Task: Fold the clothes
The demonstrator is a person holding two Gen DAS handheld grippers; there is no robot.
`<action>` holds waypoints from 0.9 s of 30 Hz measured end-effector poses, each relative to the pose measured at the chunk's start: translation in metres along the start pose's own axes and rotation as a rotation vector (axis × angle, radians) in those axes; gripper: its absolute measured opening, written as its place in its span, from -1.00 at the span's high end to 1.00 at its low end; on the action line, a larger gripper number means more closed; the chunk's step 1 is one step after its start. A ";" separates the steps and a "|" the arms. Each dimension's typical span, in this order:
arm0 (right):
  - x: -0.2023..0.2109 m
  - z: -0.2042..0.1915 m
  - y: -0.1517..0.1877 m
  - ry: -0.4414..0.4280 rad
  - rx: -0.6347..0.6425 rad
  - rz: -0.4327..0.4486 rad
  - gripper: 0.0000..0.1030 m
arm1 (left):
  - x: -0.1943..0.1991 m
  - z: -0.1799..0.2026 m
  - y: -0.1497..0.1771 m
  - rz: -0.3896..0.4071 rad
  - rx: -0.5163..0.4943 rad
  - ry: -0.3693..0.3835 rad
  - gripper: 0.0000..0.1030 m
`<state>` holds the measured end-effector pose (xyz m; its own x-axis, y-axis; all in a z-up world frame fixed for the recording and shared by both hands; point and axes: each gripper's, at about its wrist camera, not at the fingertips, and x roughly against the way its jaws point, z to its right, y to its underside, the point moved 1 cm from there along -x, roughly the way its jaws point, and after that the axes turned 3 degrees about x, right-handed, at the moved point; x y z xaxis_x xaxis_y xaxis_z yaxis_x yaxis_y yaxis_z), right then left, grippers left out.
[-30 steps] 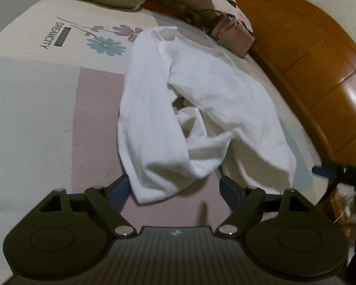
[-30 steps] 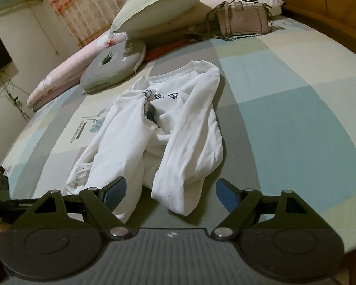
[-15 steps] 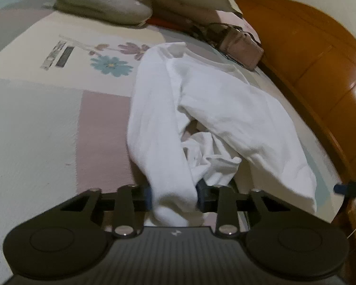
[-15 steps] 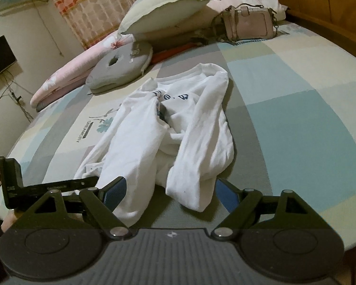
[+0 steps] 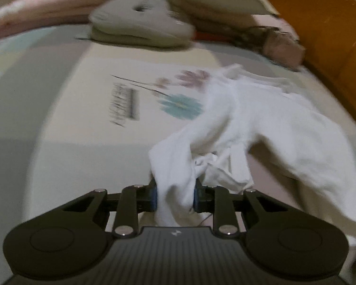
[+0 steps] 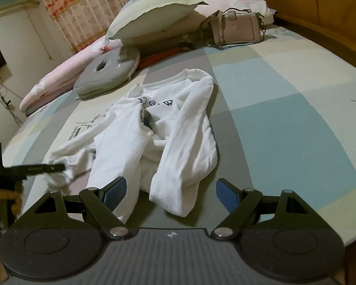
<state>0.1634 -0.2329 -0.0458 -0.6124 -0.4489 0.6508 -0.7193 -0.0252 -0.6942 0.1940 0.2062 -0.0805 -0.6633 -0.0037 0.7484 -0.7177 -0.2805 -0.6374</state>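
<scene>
On the bed: a crumpled white long-sleeved cotton top (image 6: 163, 128) with dark lettering on its chest lay on the pastel checked bedsheet (image 6: 284, 109), near the edge closest to me.
Left tongs (image 5: 175, 196): my jaws were closing, and their blue pads (image 5: 154, 197) pressed a bunched white sleeve end between them; that cloth rose from the sheet up into my grip.
Right tongs (image 6: 170, 193): my jaws stood wide with nothing between them, poised just over the other sleeve end, not touching it.
Hand: my left hand (image 6: 2, 199) showed at the right camera's left edge, gripping the black handle.
Beyond the top: a grey round cushion with a hole in it (image 6: 109, 72), a pale green pillow (image 6: 152, 16) and a pink-beige handbag with a chain strap (image 6: 235, 27) sat towards the far side.
Side: an orange-brown wooden headboard (image 5: 325, 38) ran beside the bed.
Focus: my left view was blurred.
</scene>
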 end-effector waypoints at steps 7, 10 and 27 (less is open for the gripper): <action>-0.008 -0.003 -0.004 0.022 0.003 -0.016 -0.67 | -0.018 -0.044 -0.046 -0.024 -0.045 -0.144 0.53; -0.013 -0.006 -0.007 0.032 0.006 -0.028 -0.67 | -0.029 -0.052 -0.064 -0.028 -0.076 -0.181 0.34; -0.034 -0.022 -0.013 0.040 0.044 -0.066 -0.67 | 0.009 -0.021 -0.060 0.066 -0.049 -0.002 -0.18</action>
<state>0.1863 -0.1979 -0.0525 -0.5775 -0.4092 0.7065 -0.7438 -0.0930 -0.6619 0.2272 0.2430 -0.0395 -0.7094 -0.0224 0.7044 -0.6815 -0.2327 -0.6938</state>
